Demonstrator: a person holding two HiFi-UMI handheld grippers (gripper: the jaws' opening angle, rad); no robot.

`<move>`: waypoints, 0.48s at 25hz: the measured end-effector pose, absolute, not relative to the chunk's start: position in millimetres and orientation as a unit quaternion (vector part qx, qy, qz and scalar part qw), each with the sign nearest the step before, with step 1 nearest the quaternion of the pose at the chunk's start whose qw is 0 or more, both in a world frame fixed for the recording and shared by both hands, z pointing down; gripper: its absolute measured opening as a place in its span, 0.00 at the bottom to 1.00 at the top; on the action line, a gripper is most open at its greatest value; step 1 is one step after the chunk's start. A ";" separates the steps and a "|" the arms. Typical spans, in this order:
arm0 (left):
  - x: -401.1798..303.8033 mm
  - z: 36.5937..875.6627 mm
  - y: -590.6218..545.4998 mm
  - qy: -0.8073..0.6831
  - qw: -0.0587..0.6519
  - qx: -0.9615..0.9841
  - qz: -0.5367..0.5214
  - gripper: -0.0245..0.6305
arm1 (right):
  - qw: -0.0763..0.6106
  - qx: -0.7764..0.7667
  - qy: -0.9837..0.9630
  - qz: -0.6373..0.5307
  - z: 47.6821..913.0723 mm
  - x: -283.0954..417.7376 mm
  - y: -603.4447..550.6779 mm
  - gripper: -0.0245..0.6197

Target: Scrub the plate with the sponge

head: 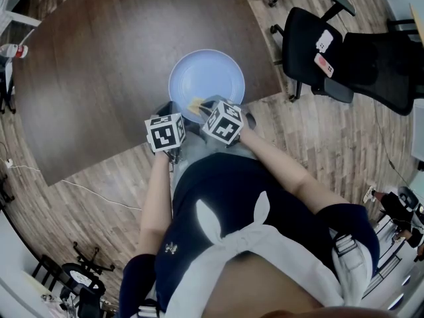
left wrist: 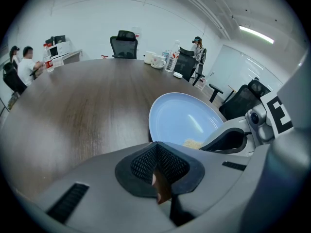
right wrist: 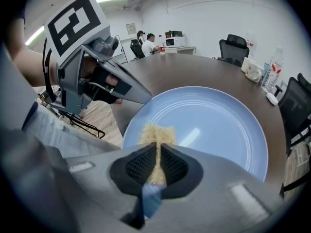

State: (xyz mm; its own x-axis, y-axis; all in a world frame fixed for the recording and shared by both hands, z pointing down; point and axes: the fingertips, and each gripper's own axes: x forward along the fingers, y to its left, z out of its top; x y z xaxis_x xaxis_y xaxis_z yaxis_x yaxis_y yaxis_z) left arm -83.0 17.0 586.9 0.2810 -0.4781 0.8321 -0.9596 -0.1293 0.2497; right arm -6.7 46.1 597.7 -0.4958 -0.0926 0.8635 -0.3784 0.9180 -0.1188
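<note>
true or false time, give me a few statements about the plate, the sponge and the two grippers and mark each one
1. The sponge is clamped between the jaws of the right gripper. True.
2. The plate is red. False: it is light blue.
3. The plate sits in the middle of the table. False: it lies at the table's edge nearest the person.
4. The sponge is over the near part of the plate. True.
5. The left gripper is far from the plate. False: it is at the plate's near rim, beside the right gripper.
</note>
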 end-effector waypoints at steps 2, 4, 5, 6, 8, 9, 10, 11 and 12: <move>-82.7 587.0 16.7 -0.521 0.405 0.690 0.297 0.05 | 0.484 0.141 -0.852 0.145 597.9 -3.9 44.5 0.08; -82.2 587.2 17.1 -0.521 0.405 0.689 0.297 0.05 | 0.484 0.144 -0.851 0.144 598.1 -1.4 43.1 0.08; -82.3 587.3 17.3 -0.521 0.405 0.689 0.298 0.05 | 0.484 0.145 -0.851 0.144 598.2 -0.7 42.2 0.08; -82.4 587.4 17.3 -0.521 0.405 0.689 0.298 0.05 | 0.484 0.146 -0.851 0.144 598.3 -0.3 41.3 0.08; -82.8 587.4 17.1 -0.522 0.405 0.689 0.298 0.05 | 0.484 0.148 -0.850 0.145 598.5 1.1 39.2 0.08; -82.8 587.3 17.1 -0.522 0.405 0.689 0.298 0.05 | 0.484 0.150 -0.850 0.146 598.4 2.1 37.8 0.08; -82.6 587.2 17.1 -0.522 0.405 0.689 0.298 0.05 | 0.484 0.152 -0.850 0.146 598.2 3.1 36.3 0.08; -82.4 587.1 17.1 -0.522 0.405 0.689 0.299 0.05 | 0.483 0.154 -0.849 0.146 598.0 4.2 34.8 0.08; -82.3 587.0 17.1 -0.522 0.405 0.689 0.299 0.05 | 0.483 0.156 -0.849 0.146 597.9 5.4 33.3 0.08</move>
